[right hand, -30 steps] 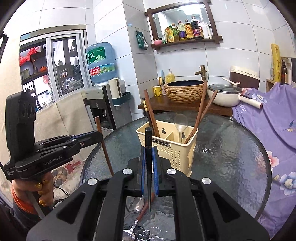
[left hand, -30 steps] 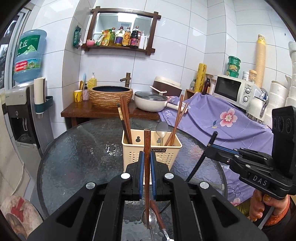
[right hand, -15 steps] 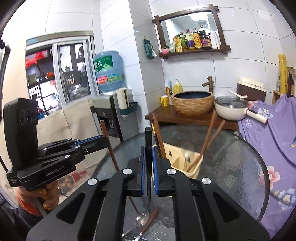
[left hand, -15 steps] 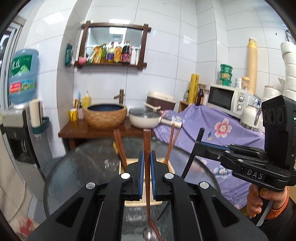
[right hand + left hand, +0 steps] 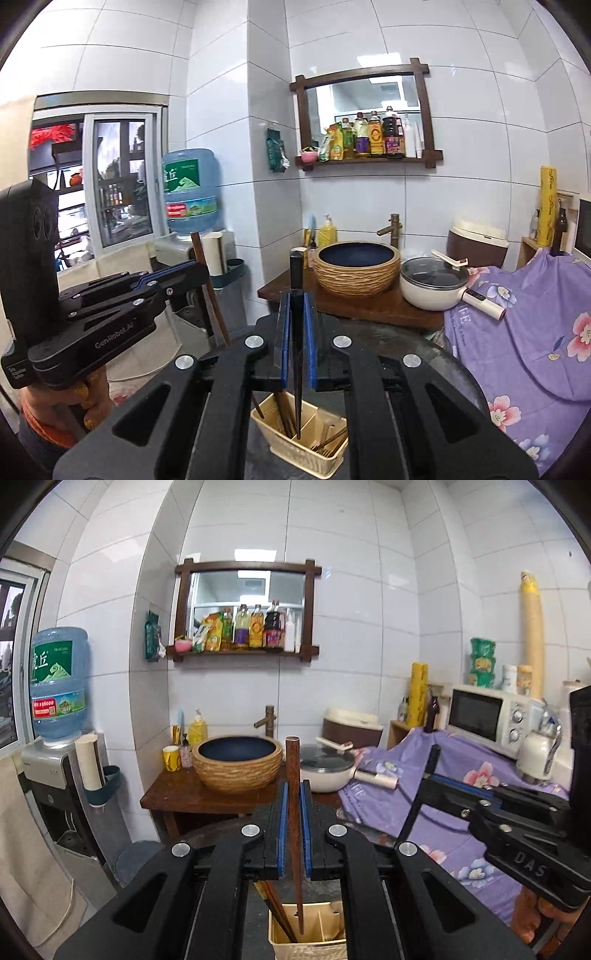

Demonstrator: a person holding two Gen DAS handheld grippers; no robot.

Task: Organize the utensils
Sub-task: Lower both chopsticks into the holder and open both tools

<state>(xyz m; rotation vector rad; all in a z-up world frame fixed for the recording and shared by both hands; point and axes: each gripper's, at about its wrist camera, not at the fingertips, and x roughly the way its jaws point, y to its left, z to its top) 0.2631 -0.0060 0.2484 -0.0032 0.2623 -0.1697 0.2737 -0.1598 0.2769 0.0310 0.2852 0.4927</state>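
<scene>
Even, bright indoor light in both views; white wall tiles [image 5: 351, 602] bounce it, soft sheen but no clipping. Ceiling panel reflected in the mirror [image 5: 251, 587]. Window [image 5: 118, 177] adds daylight at left, slightly blown out. Heavy fisheye bending with black vignette in the corners. Shadows soft. Near gripper bodies slightly soft; background sharp.

A black chopstick [image 5: 296, 295] stands upright, clamped in the right gripper [image 5: 296, 343], its tip inside a cream utensil basket [image 5: 306, 448] on the glass tabletop [image 5: 454, 373] at six o'clock. At nine o'clock, the left gripper [image 5: 195, 273] holds a brown chopstick [image 5: 210, 291]. A woven basin [image 5: 356, 271] sits beyond, at twelve o'clock.
</scene>
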